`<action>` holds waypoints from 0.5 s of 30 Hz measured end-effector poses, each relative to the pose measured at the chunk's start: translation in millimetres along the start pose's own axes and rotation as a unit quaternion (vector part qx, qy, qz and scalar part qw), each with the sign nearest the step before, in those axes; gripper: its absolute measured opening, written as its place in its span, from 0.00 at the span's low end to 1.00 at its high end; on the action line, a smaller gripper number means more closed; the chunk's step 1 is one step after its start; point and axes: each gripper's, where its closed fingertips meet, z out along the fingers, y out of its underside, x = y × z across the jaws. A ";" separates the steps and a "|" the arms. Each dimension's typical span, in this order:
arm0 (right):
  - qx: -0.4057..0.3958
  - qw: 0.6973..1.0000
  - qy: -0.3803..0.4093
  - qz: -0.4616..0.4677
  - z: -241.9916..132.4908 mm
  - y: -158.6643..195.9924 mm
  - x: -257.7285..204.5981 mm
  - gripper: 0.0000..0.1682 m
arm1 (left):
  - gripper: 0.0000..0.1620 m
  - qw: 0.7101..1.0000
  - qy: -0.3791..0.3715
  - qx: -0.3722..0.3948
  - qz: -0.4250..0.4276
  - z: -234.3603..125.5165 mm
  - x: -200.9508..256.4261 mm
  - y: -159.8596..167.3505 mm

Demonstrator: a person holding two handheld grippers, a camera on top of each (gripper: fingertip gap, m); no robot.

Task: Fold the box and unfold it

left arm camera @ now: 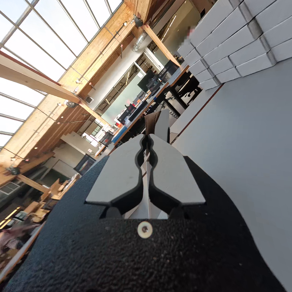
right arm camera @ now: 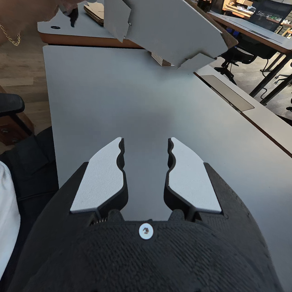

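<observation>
I have the left gripper (left arm camera: 147,137) pinched closed on an edge of the flat cardboard box (right arm camera: 165,31), its white face and brown inner side showing just past the fingertips in the left wrist view. That grip carries the box blank up off the grey desk (right arm camera: 110,94), so in the right wrist view it hangs tilted in the air over the far part of the desk, flaps loose at its corners. I judge that holding it raised like this leaves the panels free to swing for folding.

My right gripper (right arm camera: 146,139) is wide open and has hold of nothing; it hovers low over the bare near part of the desk, well apart from the box, pointed toward it, presumably ready to take a flap.

Beyond the held box a stack of flat cardboard blanks (right arm camera: 159,60) lies on the desk, and in the left wrist view a wall of finished white boxes (left arm camera: 237,42) stands stacked at the desk's far side.
</observation>
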 end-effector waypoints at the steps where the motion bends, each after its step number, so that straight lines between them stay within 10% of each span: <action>1: 0.002 1.000 0.004 0.002 -1.4 -1.6 1.0 0.31 | 0.00 0.999 0.020 0.009 -0.040 0.5 2.3 -3.9; 6: 0.006 1.000 0.022 0.009 -8.1 -0.5 7.8 0.31 | 0.00 0.955 0.176 0.014 -0.238 4.9 20.8 -7.6; 15: -0.005 0.999 0.033 0.018 -8.9 8.7 18.6 0.31 | 0.00 0.777 0.298 -0.039 -0.554 20.1 37.5 48.1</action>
